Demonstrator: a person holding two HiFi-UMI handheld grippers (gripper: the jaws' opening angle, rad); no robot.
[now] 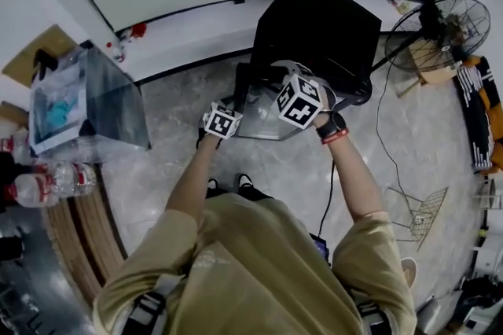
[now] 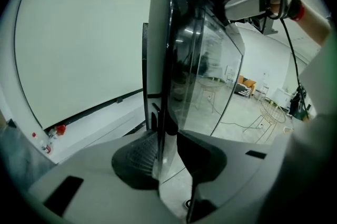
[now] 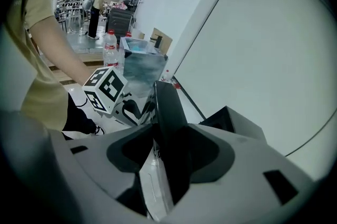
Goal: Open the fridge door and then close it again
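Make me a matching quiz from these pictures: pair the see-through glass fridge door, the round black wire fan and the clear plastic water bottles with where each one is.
Things:
1. see-through glass fridge door
2. round black wire fan
3. clear plastic water bottles

Places:
A. far left in the head view
B. far right in the head view
C. edge clamped between the jaws of the left gripper and the right gripper

Pairs: 1-C, 2-B, 3-A

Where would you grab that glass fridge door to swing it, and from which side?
Probably its bare outer edge: the door is a thin upright slab, so tongs slide on edge-on, one pad per face, as the left tongs and right tongs do here.
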